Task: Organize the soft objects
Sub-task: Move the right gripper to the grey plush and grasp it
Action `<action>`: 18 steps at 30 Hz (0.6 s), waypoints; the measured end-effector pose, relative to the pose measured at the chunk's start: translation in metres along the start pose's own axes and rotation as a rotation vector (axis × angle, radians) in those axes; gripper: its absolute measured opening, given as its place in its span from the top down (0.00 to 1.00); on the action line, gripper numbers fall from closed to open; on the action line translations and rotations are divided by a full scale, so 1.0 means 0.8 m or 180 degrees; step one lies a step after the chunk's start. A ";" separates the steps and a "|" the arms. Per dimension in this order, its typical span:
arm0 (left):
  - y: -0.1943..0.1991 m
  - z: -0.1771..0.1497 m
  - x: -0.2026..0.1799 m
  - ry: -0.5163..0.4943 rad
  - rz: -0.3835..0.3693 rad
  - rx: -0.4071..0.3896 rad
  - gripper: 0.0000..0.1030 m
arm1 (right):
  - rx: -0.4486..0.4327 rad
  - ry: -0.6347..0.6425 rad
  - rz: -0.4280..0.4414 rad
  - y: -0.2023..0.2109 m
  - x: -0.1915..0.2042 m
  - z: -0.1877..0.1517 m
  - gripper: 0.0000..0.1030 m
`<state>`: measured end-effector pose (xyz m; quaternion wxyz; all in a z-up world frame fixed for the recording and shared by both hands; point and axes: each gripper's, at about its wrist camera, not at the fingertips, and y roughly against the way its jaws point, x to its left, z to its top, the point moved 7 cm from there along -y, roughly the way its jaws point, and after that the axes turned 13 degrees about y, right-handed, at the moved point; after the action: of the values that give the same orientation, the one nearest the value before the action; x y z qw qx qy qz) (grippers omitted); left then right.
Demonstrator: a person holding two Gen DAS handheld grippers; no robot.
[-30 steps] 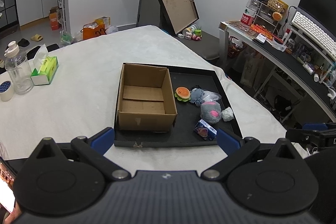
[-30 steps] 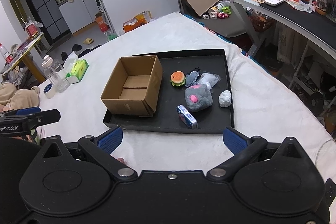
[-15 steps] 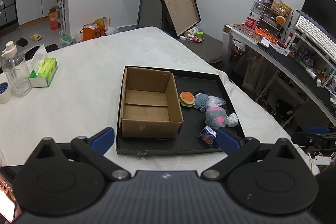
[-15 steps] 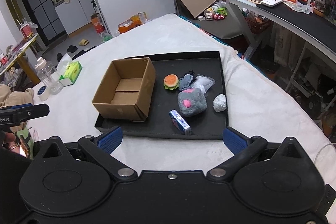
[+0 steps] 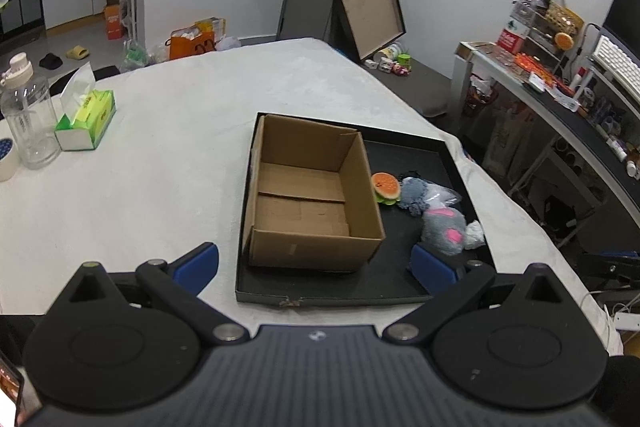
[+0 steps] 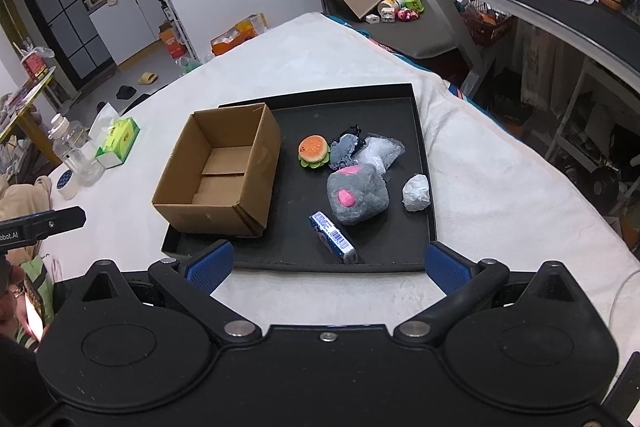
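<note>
Seen from above: grey plush cube with pink spots on a shallow black tray, beside an empty brown cardboard box. Nearby, small burger-shaped toy, blue-and-white wrapped packet, crumpled white wad. Left gripper and right gripper both spread wide, holding nothing, short of the tray's near edge. Plush likely light and squashy; best pinched across opposite faces, mid-body.
</note>
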<state>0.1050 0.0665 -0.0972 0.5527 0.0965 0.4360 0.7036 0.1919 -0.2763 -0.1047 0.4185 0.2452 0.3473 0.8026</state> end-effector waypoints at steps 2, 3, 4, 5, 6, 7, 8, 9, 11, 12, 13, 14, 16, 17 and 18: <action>-0.011 0.003 0.006 0.0033 0.0037 0.0011 0.02 | 0.0031 -0.0015 -0.0005 -0.008 -0.002 0.001 0.00; -0.017 0.004 0.009 0.0050 0.0051 0.0017 0.02 | 0.0050 -0.0021 -0.0011 -0.013 -0.003 0.001 0.00; -0.023 0.005 0.012 0.0066 0.0063 0.0022 0.03 | 0.0070 -0.0033 0.0000 -0.018 -0.005 0.002 0.00; -0.030 0.007 0.014 0.0073 0.0071 0.0023 0.03 | 0.0090 -0.0040 0.0001 -0.023 -0.006 0.003 0.00; -0.035 0.008 0.016 0.0078 0.0078 0.0023 0.03 | 0.0110 -0.0045 0.0002 -0.029 -0.007 0.004 0.00; -0.041 0.009 0.019 0.0084 0.0085 0.0025 0.03 | 0.0126 -0.0046 0.0000 -0.034 -0.008 0.004 0.00; -0.047 0.009 0.021 0.0091 0.0087 0.0030 0.03 | 0.0149 -0.0046 -0.0004 -0.040 -0.009 0.005 0.00; -0.053 0.010 0.024 0.0102 0.0087 0.0038 0.03 | 0.0170 -0.0047 -0.0011 -0.046 -0.010 0.006 0.00; -0.065 0.011 0.030 0.0113 0.0127 0.0068 0.05 | 0.0209 -0.0056 -0.0024 -0.058 -0.012 0.009 0.00; -0.071 0.010 0.033 0.0119 0.0154 0.0087 0.06 | 0.0232 -0.0060 -0.0023 -0.065 -0.012 0.010 0.00; -0.078 0.011 0.037 0.0137 0.0166 0.0108 0.07 | 0.0259 -0.0063 -0.0021 -0.071 -0.013 0.010 0.00; -0.083 0.012 0.040 0.0160 0.0170 0.0132 0.08 | 0.0294 -0.0067 -0.0014 -0.079 -0.013 0.011 0.01; -0.095 0.013 0.047 0.0208 0.0180 0.0162 0.10 | 0.0366 -0.0060 -0.0002 -0.094 -0.013 0.012 0.01; -0.100 0.014 0.050 0.0229 0.0193 0.0170 0.11 | 0.0394 -0.0053 -0.0002 -0.099 -0.013 0.013 0.01; -0.105 0.015 0.052 0.0248 0.0202 0.0182 0.13 | 0.0427 -0.0044 -0.0002 -0.106 -0.012 0.013 0.01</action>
<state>0.1555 0.1089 -0.1651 0.5098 0.0986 0.4738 0.7113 0.2470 -0.2461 -0.1634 0.4038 0.2781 0.3975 0.7756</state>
